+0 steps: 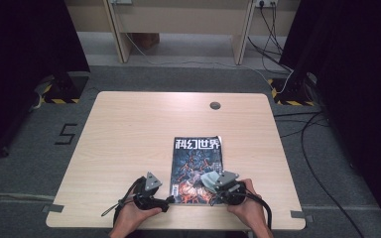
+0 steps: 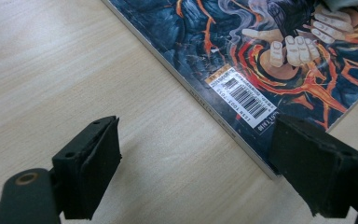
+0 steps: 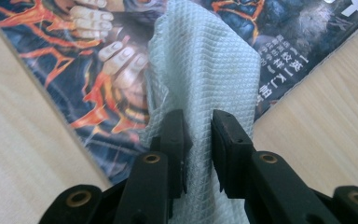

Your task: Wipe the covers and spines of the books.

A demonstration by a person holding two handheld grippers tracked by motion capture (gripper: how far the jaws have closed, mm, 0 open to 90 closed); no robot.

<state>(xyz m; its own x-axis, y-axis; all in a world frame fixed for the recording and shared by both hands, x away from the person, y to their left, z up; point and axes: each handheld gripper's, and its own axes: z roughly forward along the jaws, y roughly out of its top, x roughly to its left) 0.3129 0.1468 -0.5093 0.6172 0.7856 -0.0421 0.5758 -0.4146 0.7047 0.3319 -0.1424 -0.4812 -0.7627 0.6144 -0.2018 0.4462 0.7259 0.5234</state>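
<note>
A magazine (image 1: pixel 197 163) with a dark cover of red and orange art lies flat near the table's front edge. A pale waffle-textured cloth (image 1: pixel 209 179) rests on its lower right part. My right gripper (image 1: pixel 213 187) is over that corner; in the right gripper view its jaws (image 3: pixel 198 126) stand narrow and pinch a fold of the cloth (image 3: pixel 205 70) above the magazine (image 3: pixel 65 79). My left gripper (image 1: pixel 170 199) sits at the magazine's lower left corner. In the left gripper view it (image 2: pixel 196 140) is open wide, one pad on bare wood, the other over the magazine's (image 2: pixel 242 42) spine corner near the barcode.
The light wooden table (image 1: pixel 129 129) has a round cable hole (image 1: pixel 215 105) at the back centre. Cables (image 1: pixel 302 134) run over the grey floor to the right, and a pale desk frame (image 1: pixel 178 25) stands beyond the table.
</note>
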